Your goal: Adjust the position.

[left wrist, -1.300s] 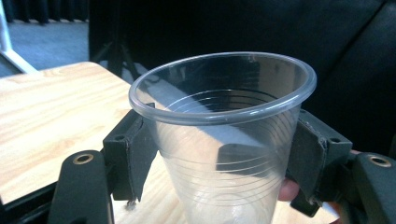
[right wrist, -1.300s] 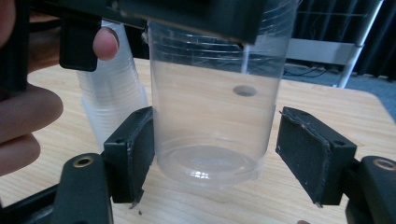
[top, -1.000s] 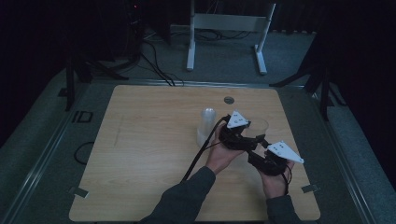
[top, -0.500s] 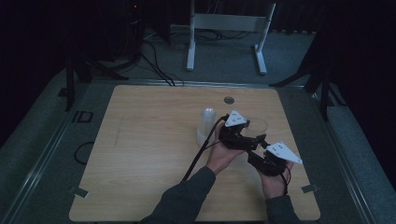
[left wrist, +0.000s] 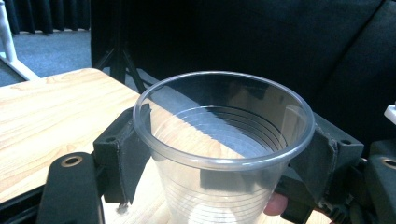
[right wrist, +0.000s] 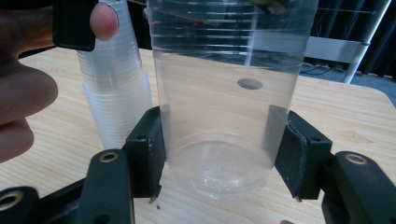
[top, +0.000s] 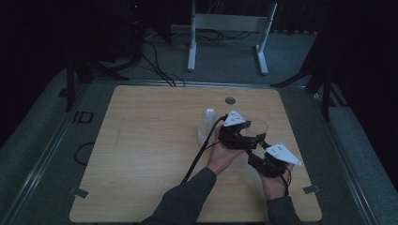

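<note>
A clear plastic cup (top: 257,126) stands upright right of the table's middle. In the left gripper view the cup (left wrist: 219,140) sits between the jaws of my left gripper (left wrist: 226,156), whose pads press on it just under the rim. In the right gripper view my right gripper (right wrist: 217,144) closes on the lower wall of the cup (right wrist: 224,70), whose base is at the tabletop. In the high view my left gripper (top: 240,135) is at the cup's near left and my right gripper (top: 264,158) lies closer to the person.
A stack of clear cups (top: 208,125) stands just left of the held cup, and shows as the stack (right wrist: 116,98) beside a hand (right wrist: 23,93). A round hole (top: 229,100) marks the wooden table (top: 141,154) at the far side. A white stand (top: 225,28) is on the floor beyond.
</note>
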Action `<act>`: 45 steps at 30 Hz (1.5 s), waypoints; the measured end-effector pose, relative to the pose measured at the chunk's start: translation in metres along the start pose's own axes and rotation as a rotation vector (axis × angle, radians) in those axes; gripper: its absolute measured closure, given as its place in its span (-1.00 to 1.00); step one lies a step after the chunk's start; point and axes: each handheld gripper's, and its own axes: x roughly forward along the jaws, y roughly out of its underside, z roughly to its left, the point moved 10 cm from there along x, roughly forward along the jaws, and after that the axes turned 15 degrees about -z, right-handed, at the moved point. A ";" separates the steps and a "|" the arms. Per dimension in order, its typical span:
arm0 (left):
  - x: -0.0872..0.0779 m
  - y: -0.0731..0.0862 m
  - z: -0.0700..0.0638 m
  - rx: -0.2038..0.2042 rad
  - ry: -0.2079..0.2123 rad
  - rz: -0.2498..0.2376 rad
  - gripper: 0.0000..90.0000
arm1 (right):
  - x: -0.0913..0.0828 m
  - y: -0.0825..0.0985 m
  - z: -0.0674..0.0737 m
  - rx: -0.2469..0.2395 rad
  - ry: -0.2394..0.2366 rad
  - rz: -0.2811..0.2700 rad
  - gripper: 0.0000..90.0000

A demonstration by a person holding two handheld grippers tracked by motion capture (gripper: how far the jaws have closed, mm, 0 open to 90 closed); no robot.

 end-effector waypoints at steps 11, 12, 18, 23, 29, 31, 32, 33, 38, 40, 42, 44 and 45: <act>-0.001 0.002 -0.001 0.047 -0.007 0.005 -0.39 | 0.001 0.002 0.000 0.014 -0.012 0.012 -0.32; -0.001 0.002 -0.002 0.053 -0.010 0.005 -0.39 | 0.001 0.002 -0.001 0.016 -0.012 0.012 -0.33; -0.001 0.003 -0.001 0.065 -0.014 0.006 -0.39 | 0.000 0.001 -0.002 0.016 -0.013 0.011 -0.38; -0.002 0.007 0.004 0.083 -0.036 0.010 -0.38 | -0.001 0.002 -0.001 0.007 -0.011 0.013 -0.41; -0.005 0.011 0.010 0.102 -0.061 0.020 -0.38 | -0.002 0.004 -0.001 0.000 -0.012 0.024 -0.41; -0.006 0.011 0.011 0.107 -0.067 0.018 -0.38 | -0.002 0.004 0.000 -0.002 -0.013 0.029 -0.41; -0.006 0.011 0.012 0.110 -0.070 0.016 -0.38 | -0.002 0.005 0.000 -0.003 -0.015 0.032 -0.41; -0.007 0.010 0.013 0.112 -0.074 0.014 -0.38 | -0.002 0.006 0.000 -0.003 -0.017 0.037 -0.41; -0.010 0.010 0.016 0.126 -0.086 0.011 -0.38 | -0.004 0.008 -0.001 -0.003 -0.014 0.043 -0.41; -0.011 0.010 0.016 0.126 -0.088 0.011 -0.38 | -0.005 0.009 -0.002 -0.004 -0.013 0.045 -0.41; -0.012 0.011 0.017 0.125 -0.090 0.008 -0.38 | -0.006 0.009 -0.004 0.002 -0.008 0.046 -0.41; -0.013 0.011 0.017 0.134 -0.091 0.009 -0.38 | -0.007 0.009 -0.006 0.007 -0.005 0.046 -0.41; -0.013 0.011 0.016 0.137 -0.090 0.009 -0.38 | -0.007 0.010 -0.007 0.009 -0.003 0.047 -0.42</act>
